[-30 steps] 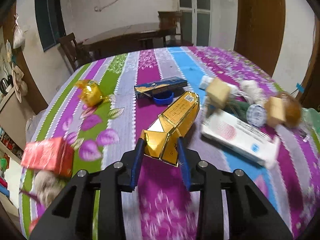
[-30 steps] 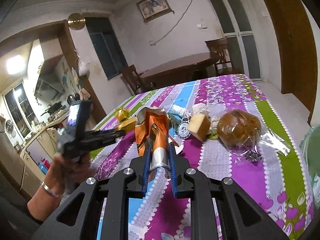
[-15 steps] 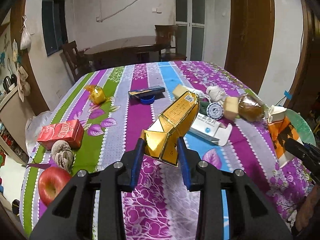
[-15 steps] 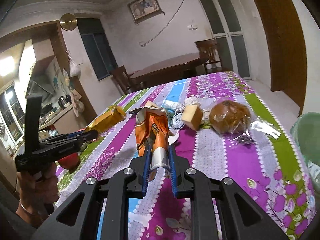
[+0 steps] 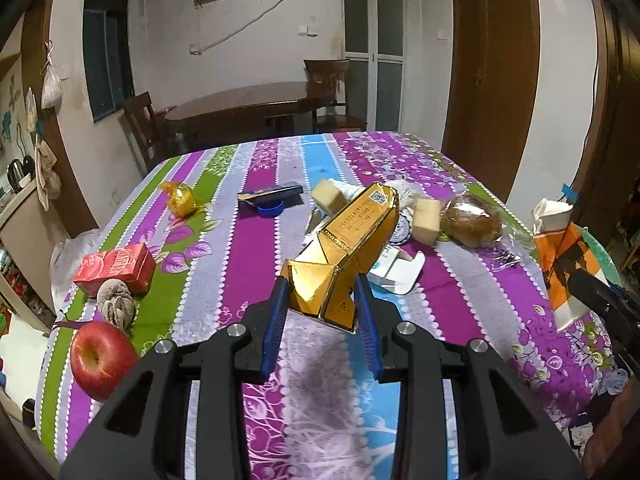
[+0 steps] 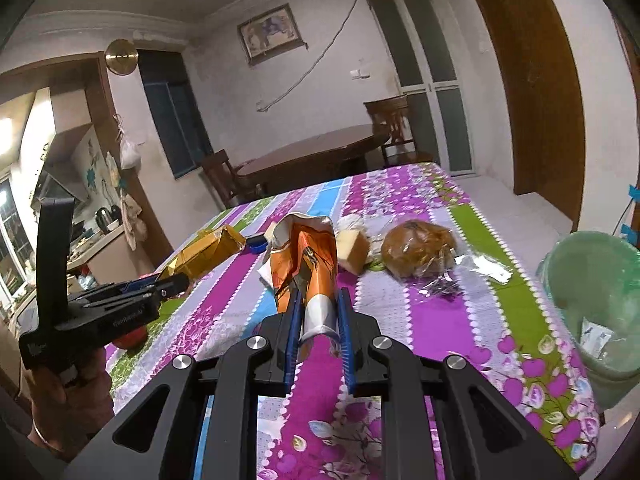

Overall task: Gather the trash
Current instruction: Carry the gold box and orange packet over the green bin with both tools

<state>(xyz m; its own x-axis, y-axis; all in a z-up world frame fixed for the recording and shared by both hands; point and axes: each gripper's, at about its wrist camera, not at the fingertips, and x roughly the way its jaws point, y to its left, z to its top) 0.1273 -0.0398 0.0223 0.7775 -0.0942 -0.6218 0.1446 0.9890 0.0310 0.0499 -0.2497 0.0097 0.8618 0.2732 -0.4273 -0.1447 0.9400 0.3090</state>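
In the left wrist view, the left gripper point(image 5: 322, 300) was seen clamped on the near end of a crushed gold carton point(image 5: 346, 248), whose long axis ran forward and up to the right, clear of the striped tablecloth point(image 5: 256, 264). An apple point(image 5: 102, 354), a red box point(image 5: 116, 268) and a wrapped bun point(image 5: 472, 220) were left lying on the cloth. In the right wrist view, the right gripper point(image 6: 318, 330) was seen closed tight on the lower end of a crumpled orange carton point(image 6: 306, 268), held upright between the blue pads. The green-lined bin point(image 6: 596, 304) was seen beyond the table edge, to the right of those jaws, so the right hand was judged the nearer to it.
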